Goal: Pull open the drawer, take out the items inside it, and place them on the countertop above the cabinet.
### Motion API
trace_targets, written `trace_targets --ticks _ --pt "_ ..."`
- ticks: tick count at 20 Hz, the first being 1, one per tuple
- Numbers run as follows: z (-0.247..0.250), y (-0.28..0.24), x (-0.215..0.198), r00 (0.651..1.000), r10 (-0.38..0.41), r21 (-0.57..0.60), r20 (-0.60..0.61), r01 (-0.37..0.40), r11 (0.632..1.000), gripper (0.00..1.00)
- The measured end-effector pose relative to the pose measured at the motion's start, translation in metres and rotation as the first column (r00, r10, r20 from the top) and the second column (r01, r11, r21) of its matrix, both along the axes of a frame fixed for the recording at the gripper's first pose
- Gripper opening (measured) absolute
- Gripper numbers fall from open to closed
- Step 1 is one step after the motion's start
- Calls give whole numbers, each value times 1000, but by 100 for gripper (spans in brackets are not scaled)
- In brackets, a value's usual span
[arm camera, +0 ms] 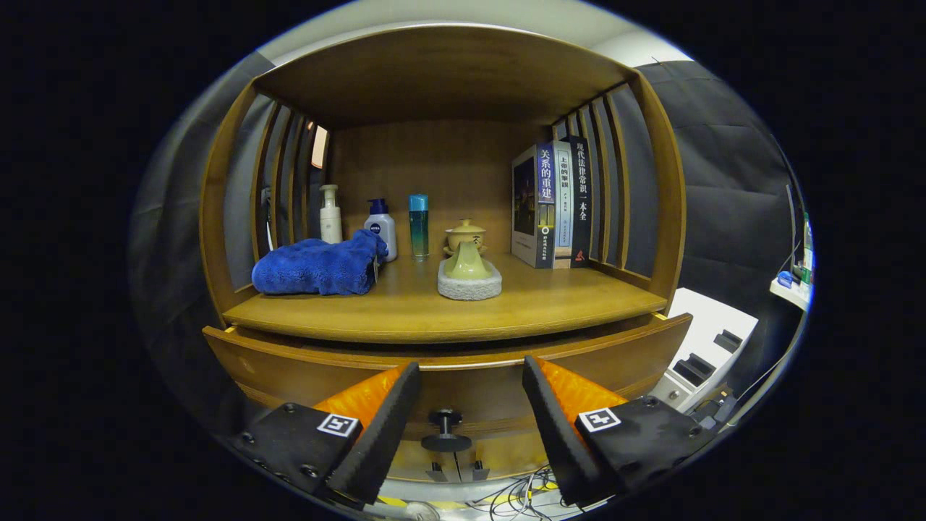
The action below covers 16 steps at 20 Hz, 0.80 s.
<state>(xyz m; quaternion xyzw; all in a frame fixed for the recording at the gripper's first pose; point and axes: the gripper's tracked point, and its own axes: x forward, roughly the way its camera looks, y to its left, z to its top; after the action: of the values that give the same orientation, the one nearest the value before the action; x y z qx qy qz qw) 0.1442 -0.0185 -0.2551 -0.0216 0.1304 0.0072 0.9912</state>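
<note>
The hand-held gripper (470,376) stood with its two fingers spread wide and nothing held between them. It faced the front of a wooden cabinet. The drawer (463,365) lay directly ahead, its front panel spanning crosswise beyond both fingertips, apparently drawn out only slightly from under the countertop (550,307); its contents could not be seen. The dark drawer knob (446,430) sat low on the panel, centred in the gap between the fingers and below the fingertips, untouched. In the inspector's judgement, the gripper would need to drop and advance straight forward to bracket the knob before pulling. On the countertop stood a blue towel (318,266), three bottles (381,226), a lidded tea cup (465,234) and upright books (550,206).
</note>
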Motion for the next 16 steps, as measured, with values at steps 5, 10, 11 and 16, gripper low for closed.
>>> trace_targets --ticks 5,10,11,16 --pt "0 1 15 1000 -11 -1 -23 10 1000 95" --pt "0 3 25 1000 -9 -10 -23 9 1000 94" --pt "-1 3 25 1000 -6 -21 -24 5 1000 94" --pt "34 0 21 1000 15 33 19 -16 999 95"
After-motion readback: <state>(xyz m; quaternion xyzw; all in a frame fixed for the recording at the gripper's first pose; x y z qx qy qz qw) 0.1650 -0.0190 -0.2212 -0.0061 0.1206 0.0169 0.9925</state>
